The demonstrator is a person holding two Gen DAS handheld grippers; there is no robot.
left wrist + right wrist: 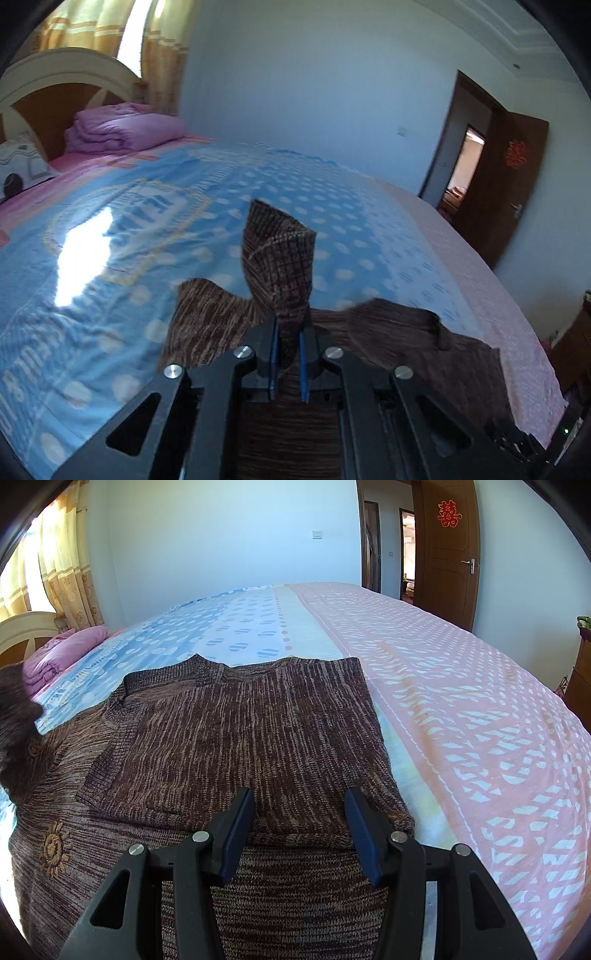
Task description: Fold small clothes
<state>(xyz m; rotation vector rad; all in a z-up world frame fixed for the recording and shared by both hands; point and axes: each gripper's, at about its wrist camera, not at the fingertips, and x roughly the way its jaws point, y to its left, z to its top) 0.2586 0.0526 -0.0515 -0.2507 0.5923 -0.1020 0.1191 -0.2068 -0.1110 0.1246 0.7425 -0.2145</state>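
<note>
Now left tongs (288,347) clamped on raised flap of brown knit sweater (236,731); flap stands up ahead of the tips, rest of sweater lies flat on bed (461,701) below. Right tongs (299,812) apart, hovering over sweater's near edge, gripping nothing.

Judgement: carry flap across body, keep knit taut, lay its edge parallel to already folded right side. Right tongs could pin lower layer against dragging.

Room: open bedspread ahead and right of right tongs; pink quilt (122,127) far ahead-left of left tongs, well apart.

bed (461,686) | on it: brown knit sweater (240,731), folded pink quilt (125,127)
</note>
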